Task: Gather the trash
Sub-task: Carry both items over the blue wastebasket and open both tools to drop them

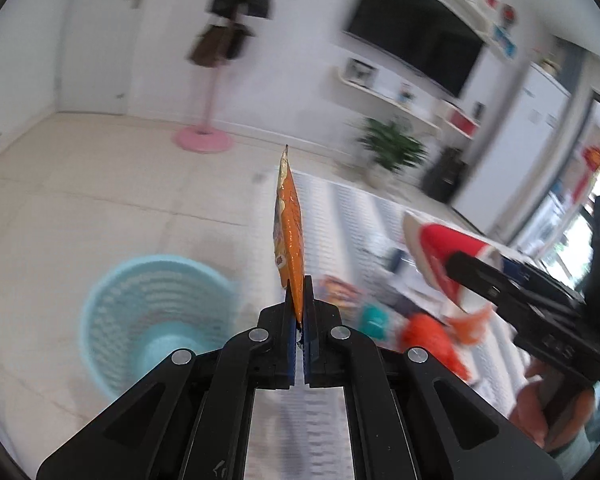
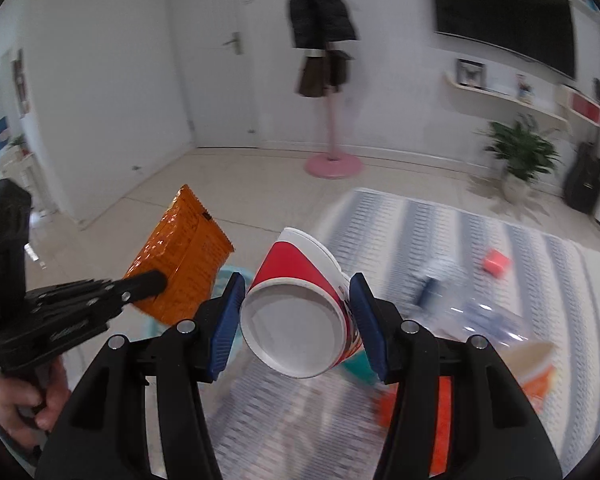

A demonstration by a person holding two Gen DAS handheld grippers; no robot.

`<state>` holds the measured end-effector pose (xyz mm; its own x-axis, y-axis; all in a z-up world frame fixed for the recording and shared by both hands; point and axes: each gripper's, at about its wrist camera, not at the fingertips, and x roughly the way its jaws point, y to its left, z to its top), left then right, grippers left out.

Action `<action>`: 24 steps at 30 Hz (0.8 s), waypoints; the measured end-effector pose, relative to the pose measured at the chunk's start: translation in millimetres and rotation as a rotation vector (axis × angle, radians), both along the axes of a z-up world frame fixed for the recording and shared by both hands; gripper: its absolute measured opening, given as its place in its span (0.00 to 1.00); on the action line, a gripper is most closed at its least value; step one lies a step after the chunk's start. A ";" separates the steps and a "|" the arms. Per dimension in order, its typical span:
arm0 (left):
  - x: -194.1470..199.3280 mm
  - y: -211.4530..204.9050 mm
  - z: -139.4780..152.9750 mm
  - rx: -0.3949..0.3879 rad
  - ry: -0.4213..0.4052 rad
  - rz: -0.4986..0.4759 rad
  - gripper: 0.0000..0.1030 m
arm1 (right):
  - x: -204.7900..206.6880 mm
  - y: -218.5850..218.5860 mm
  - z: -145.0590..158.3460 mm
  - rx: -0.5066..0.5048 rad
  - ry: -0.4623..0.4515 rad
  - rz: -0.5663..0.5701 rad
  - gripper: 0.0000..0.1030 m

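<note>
Above the rug [image 1: 340, 208], an orange snack bag [image 1: 290, 236] is pinched edge-on by the left gripper [image 1: 299, 312] and a red paper cup [image 2: 300, 304] is clamped by the right gripper [image 2: 298, 320], so (given the thin grip) the bag could be dropped short of the blue basket [image 1: 156, 320].

Orange snack bag [image 1: 290, 236], red-and-white paper cup [image 2: 296, 304], pale-blue lattice basket [image 1: 148, 320], grey-striped rug [image 2: 440, 232].
</note>
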<state>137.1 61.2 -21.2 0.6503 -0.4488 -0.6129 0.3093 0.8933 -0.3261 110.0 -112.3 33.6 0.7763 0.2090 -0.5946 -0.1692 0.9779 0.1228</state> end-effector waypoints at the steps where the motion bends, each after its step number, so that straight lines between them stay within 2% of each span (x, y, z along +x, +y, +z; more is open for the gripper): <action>1: 4.6 9.6 -1.6 0.004 0.008 0.028 0.00 | 6.5 12.0 -2.1 0.004 0.005 0.022 0.49; 3: 16.5 34.8 -11.9 0.018 0.034 0.111 0.00 | 20.7 32.3 -9.2 0.022 0.030 0.062 0.49; 6: 30.7 61.4 -30.4 -0.013 0.087 0.185 0.00 | 42.5 61.6 -30.0 0.062 0.093 0.116 0.49; 8: 39.3 72.1 -46.6 -0.007 0.135 0.224 0.00 | 56.5 77.1 -47.7 0.091 0.146 0.139 0.49; 12: 54.3 82.0 -74.2 0.021 0.223 0.244 0.00 | 80.2 100.3 -85.6 0.146 0.243 0.159 0.49; 14: 60.0 87.7 -86.9 0.035 0.242 0.250 0.01 | 86.8 108.8 -102.7 0.149 0.270 0.166 0.50; 18: 72.8 97.0 -112.2 0.091 0.354 0.300 0.01 | 87.3 123.1 -133.0 0.127 0.314 0.165 0.50; 22: 71.8 104.9 -124.7 0.075 0.395 0.303 0.02 | 83.7 133.8 -142.8 0.117 0.304 0.162 0.51; 24: 70.6 107.5 -127.8 0.100 0.387 0.309 0.12 | 81.5 139.6 -140.3 0.111 0.301 0.164 0.51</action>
<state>207.6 168.7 -149.0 0.4603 -0.1976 -0.8655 -0.1010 0.9569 -0.2722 191.5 27.3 -106.7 0.5206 0.3924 -0.7582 -0.2633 0.9186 0.2947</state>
